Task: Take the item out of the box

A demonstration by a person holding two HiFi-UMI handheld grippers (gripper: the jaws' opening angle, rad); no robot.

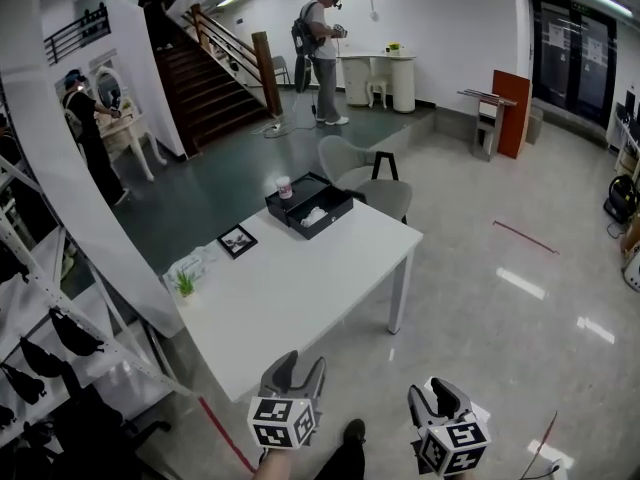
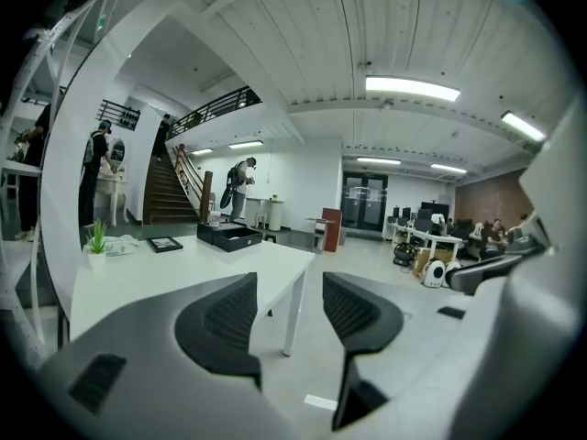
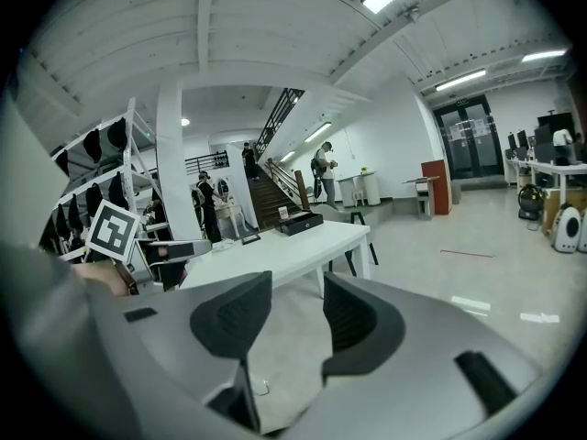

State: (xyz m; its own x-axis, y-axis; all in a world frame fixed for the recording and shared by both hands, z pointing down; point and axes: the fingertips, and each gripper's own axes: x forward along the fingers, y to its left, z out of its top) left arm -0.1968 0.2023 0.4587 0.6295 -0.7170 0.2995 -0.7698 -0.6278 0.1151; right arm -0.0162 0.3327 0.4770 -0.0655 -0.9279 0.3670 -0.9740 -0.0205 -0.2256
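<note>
**Head view.** Your left gripper (image 1: 300, 370) and right gripper (image 1: 438, 398) are partly cut off by the lower edge and are short of the white table (image 1: 300, 293). Each has its jaws apart with nothing between them. One black box (image 1: 330, 222) lies open at the table's far end, well apart from both grippers. The pale item (image 1: 312, 215) inside it is too small to identify, perhaps paper or cloth. Also counted: one cup (image 1: 284, 187) at the box's far edge, one picture frame (image 1: 237, 240), one small plant (image 1: 185, 284), and two chairs (image 1: 385, 196) behind the table.
</note>
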